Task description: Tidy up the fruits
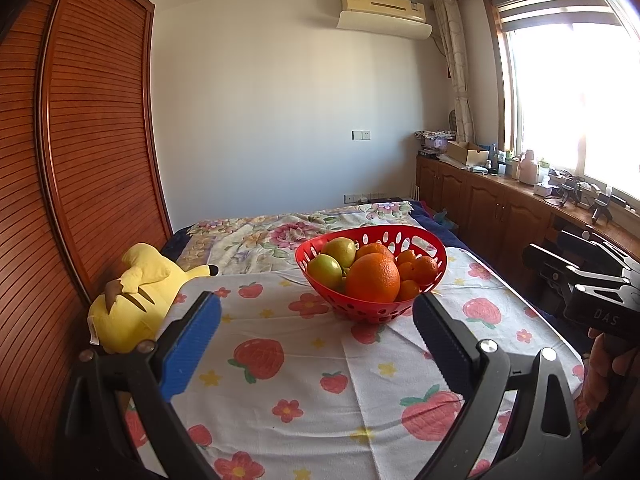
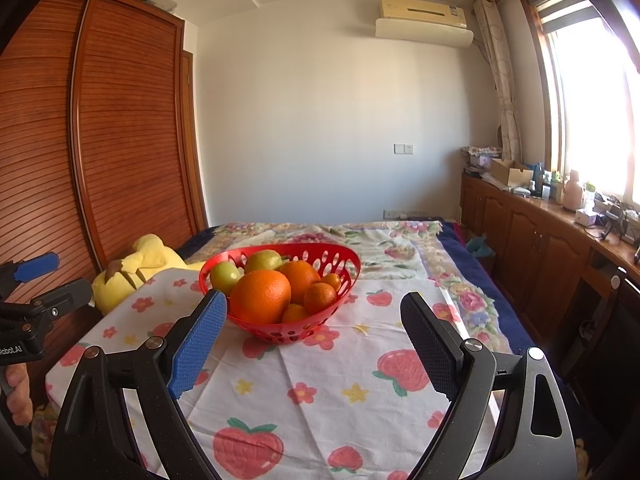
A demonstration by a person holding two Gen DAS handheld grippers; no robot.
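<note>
Home bedroom; bed (image 2: 400, 248), slatted wardrobe (image 2: 132, 128), wall AC (image 2: 424, 20), plush toy (image 1: 132, 304).

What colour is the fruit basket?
Red, with oval holes; the basket shows best in the right wrist view.

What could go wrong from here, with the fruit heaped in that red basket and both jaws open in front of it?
1. The big orange sits piled above the near rim of the red basket; pulling it first may send the small mandarins rolling.
2. The basket rests on a loose strawberry cloth over a bed, so a push might slide or tip it.
3. The green fruits lie behind the orange, awkward to reach.
</note>
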